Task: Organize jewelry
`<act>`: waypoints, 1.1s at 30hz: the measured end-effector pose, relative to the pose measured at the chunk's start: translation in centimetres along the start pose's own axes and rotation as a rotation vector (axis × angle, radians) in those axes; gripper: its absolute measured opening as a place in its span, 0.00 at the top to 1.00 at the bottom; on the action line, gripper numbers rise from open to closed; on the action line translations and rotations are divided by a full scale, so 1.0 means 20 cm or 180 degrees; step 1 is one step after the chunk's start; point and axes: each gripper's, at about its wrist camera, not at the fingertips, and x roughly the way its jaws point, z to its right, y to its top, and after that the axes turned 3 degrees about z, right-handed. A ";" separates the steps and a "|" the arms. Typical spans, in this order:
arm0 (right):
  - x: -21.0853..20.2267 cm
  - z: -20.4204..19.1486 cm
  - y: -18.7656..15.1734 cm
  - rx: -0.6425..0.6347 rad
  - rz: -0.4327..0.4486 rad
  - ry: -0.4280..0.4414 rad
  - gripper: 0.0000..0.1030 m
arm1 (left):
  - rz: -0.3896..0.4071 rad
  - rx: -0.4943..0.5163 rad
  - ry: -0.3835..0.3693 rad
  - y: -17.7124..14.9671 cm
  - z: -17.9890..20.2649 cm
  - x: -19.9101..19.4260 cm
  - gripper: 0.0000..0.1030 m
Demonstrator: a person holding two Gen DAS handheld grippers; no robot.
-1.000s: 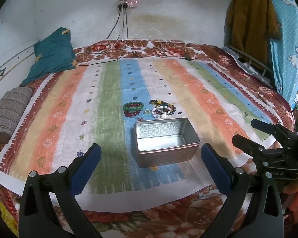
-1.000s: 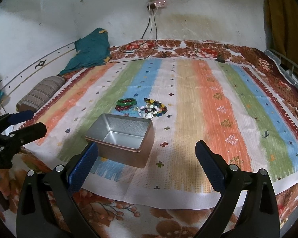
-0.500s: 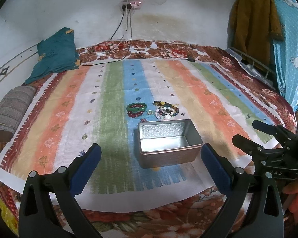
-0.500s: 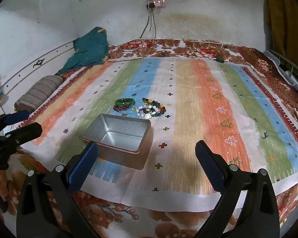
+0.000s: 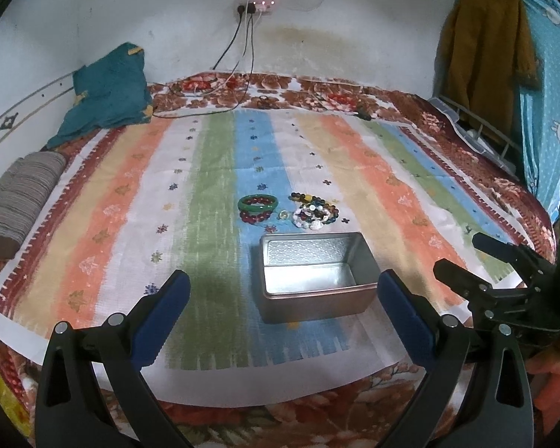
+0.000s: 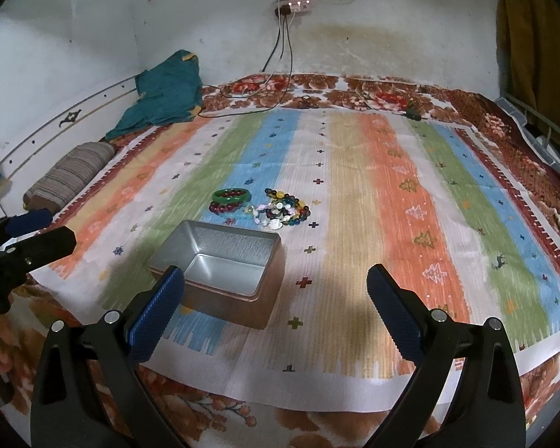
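An open, empty metal tin [image 5: 313, 272] [image 6: 220, 261] stands on the striped cloth [image 5: 205, 205] [image 6: 354, 186]. Just behind it lie a green bangle with dark red bead bracelets [image 5: 258, 207] [image 6: 230, 200] and a heap of mixed bead bracelets [image 5: 314, 212] [image 6: 285, 211]. My left gripper [image 5: 280, 298] is open and empty, hovering in front of the tin. My right gripper [image 6: 276, 295] is open and empty, hovering in front of the tin and to its right. It also shows in the left wrist view [image 5: 470, 257], and the left gripper shows in the right wrist view [image 6: 37, 231].
A teal cloth [image 5: 108, 89] and a striped pillow [image 5: 18, 194] lie at the bed's far left. Cables [image 5: 239, 56] hang from a wall socket onto the bed. Clothes [image 5: 485, 56] hang at the right beside a wire rack [image 5: 481, 130].
Both grippers have crept slightly forward and the view has lifted a little. Nothing was taken hold of and the jewelry and tin lie as before.
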 end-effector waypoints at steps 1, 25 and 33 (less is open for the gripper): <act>0.01 0.00 0.01 -0.0003 -0.0007 0.0001 0.04 | -0.0027 -0.0036 -0.0021 0.01 -0.01 0.01 0.05; 0.24 0.07 0.20 0.0046 -0.0065 -0.0160 0.04 | -0.0258 0.0166 0.0253 0.27 -0.05 0.28 0.05; 0.29 0.08 0.22 0.0015 -0.0096 -0.0180 0.04 | -0.0244 0.0144 0.0357 0.32 -0.06 0.34 0.05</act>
